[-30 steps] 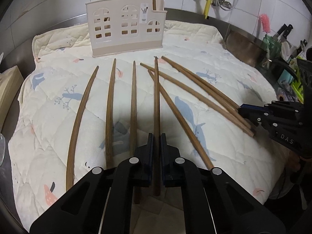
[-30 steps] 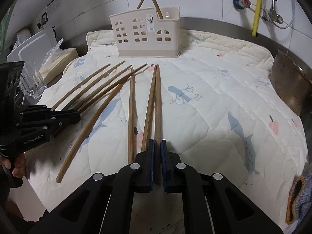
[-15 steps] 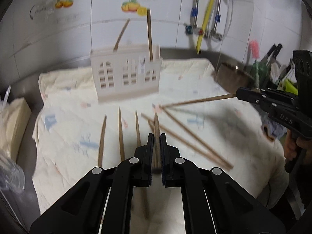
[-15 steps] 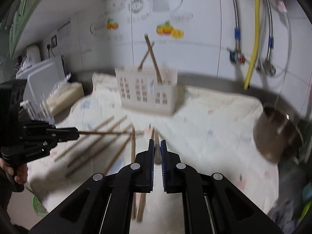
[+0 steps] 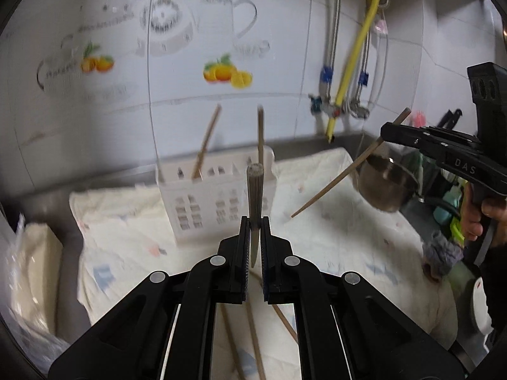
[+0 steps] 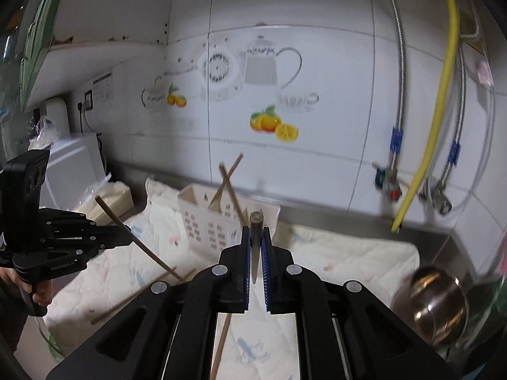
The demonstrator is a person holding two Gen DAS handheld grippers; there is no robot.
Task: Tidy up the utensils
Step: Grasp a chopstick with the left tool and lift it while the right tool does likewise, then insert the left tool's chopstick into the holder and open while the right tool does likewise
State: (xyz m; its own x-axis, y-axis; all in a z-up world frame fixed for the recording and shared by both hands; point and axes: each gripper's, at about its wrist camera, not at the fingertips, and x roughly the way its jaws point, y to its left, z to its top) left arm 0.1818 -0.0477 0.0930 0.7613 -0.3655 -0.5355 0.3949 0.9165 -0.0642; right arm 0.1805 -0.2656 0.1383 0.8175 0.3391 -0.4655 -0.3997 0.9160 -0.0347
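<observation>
My left gripper is shut on a wooden chopstick that stands upright, thick end up, in the air in front of the cream utensil holder. My right gripper is shut on another chopstick, also upright, near the holder. Each gripper shows in the other's view: the right gripper with its chopstick slanting down, the left gripper with its chopstick slanting. Two chopsticks stand in the holder. Several more chopsticks lie on the quilted cloth.
A steel bowl sits at the right of the cloth; it also shows in the left wrist view. Pipes and a yellow hose hang on the tiled wall. A cream box and plastic bag lie left.
Both grippers have lifted their chopsticks off the cloth and tipped them upright, rising toward the holder. The cameras now look at the wall instead of down at the cloth.
</observation>
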